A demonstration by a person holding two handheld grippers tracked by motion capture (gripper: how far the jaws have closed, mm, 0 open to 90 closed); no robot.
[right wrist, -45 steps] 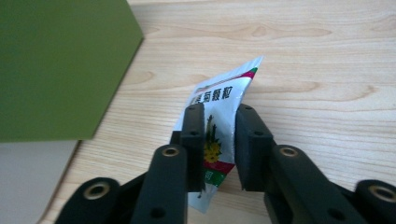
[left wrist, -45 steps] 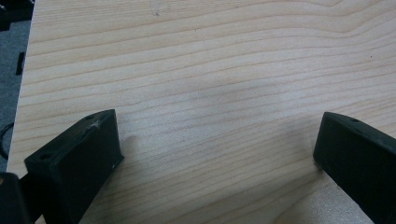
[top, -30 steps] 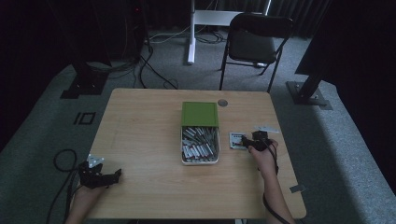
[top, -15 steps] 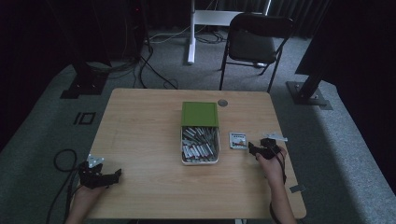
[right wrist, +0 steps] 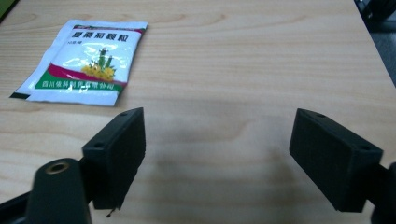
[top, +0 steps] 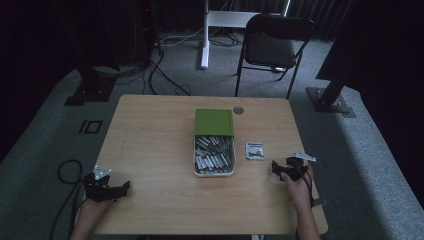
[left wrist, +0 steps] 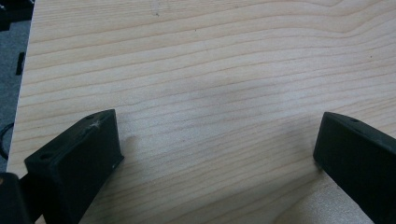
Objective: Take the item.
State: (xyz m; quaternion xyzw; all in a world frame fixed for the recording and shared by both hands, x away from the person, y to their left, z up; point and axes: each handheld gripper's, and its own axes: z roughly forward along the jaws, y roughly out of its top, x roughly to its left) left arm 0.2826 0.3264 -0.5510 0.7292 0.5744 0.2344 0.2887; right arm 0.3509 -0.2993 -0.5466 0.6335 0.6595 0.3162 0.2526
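High view: wooden table [top: 150, 135], a person's two hands at its near corners, each with a gripper, nothing grasped.

Left gripper [top: 121, 188] sits low at the near left edge, jaws spread wide over bare wood; its own view confirms the gap, left gripper [left wrist: 217, 156] with only wood grain between. Right gripper [top: 276, 168] is near the right edge, jaws likewise parted and empty; in its own view the right gripper [right wrist: 217, 156] faces a small white-and-green sachet [right wrist: 84, 62] lying flat just beyond the jaws, apart from them. From above, the sachet [top: 255, 150] lies just right of a white tray of silver sticks [top: 214, 155], whose green lid [top: 214, 122] sits at its far end. Folding chair [top: 272, 45] stands beyond the table.
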